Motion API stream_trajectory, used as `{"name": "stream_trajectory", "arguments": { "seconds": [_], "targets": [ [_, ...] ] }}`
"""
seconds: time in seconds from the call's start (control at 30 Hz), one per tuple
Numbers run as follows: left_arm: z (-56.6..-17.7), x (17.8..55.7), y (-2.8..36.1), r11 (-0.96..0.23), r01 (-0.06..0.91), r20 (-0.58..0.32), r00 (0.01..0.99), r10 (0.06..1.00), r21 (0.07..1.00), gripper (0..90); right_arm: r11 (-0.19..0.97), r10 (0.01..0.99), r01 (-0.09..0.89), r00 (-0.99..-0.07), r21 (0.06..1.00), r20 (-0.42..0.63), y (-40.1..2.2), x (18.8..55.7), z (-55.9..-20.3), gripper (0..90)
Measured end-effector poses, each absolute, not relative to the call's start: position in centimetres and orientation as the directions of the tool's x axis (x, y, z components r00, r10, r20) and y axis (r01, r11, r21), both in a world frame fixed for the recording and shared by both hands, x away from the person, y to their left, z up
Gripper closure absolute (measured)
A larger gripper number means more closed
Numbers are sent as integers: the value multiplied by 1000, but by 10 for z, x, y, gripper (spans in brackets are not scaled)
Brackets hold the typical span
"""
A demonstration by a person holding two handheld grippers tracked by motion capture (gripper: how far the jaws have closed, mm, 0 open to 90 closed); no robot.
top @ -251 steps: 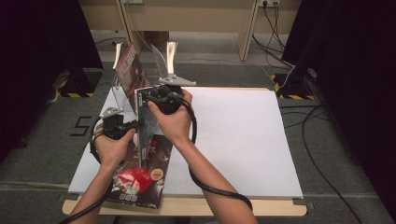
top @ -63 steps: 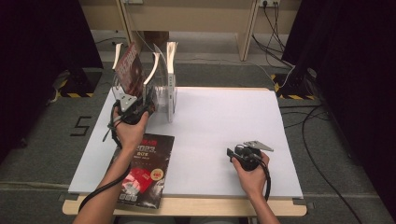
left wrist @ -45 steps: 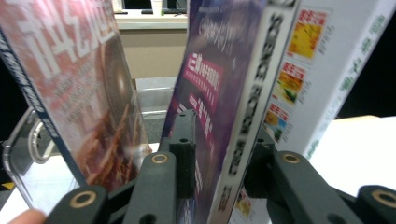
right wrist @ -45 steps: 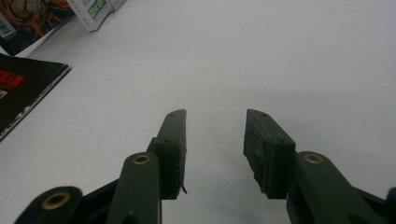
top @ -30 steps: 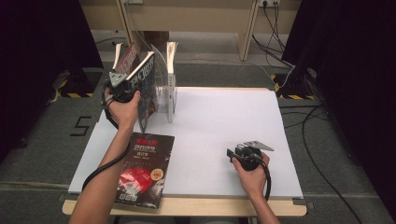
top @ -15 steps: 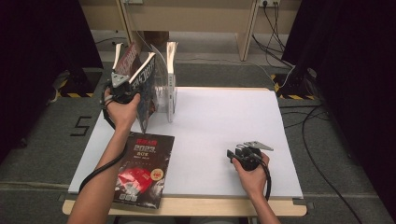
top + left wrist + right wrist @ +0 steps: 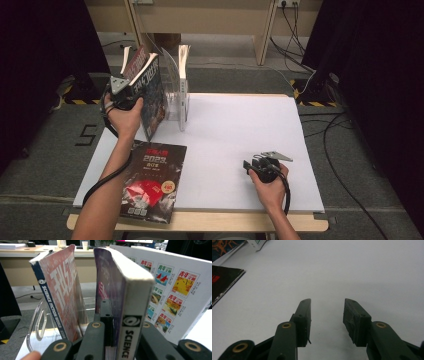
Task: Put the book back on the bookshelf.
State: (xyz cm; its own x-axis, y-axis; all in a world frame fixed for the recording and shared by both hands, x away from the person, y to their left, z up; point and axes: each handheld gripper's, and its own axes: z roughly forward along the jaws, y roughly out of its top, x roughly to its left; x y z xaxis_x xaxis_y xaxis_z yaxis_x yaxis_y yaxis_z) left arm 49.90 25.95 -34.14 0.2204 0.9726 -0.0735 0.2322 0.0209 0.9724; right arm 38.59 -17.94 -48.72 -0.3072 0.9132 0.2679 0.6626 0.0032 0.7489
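Note:
My left gripper [image 7: 122,92] is shut on the lower spine edge of a thick dark magazine [image 7: 150,95], holding it upright at the left end of a clear rack [image 7: 172,100]. In the left gripper view the jaws of my left gripper [image 7: 122,325] have just been closing with that magazine [image 7: 130,290] between them. A pink-covered magazine [image 7: 62,290] leans just left of it, and a white one [image 7: 175,285] stands to the right. My right gripper [image 7: 252,165] rests open on the white table [image 7: 240,130] at the right front, with nothing between the jaws of my right gripper [image 7: 327,315].
A black magazine [image 7: 152,180] lies flat at the table's front left, and its corner [image 7: 222,282] appears in the right gripper view. The rack's clear wire dividers [image 7: 40,320] stand close beside the held magazine. Cables trail on the floor past the table's far right.
Since two seconds ago my left hand has carried the dark magazine up and back to the rack; over the last second it barely shifted. The right gripper has stayed put.

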Motion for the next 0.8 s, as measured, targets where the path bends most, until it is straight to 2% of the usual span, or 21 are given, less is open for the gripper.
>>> {"name": "stream_trajectory", "arguments": {
  "seconds": [0.8],
  "targets": [
    [-330,513,262,35,171,-69,194,979,985,826,-2,915,654,-304,757,265,-183,386,-487,584]
  ]
}}
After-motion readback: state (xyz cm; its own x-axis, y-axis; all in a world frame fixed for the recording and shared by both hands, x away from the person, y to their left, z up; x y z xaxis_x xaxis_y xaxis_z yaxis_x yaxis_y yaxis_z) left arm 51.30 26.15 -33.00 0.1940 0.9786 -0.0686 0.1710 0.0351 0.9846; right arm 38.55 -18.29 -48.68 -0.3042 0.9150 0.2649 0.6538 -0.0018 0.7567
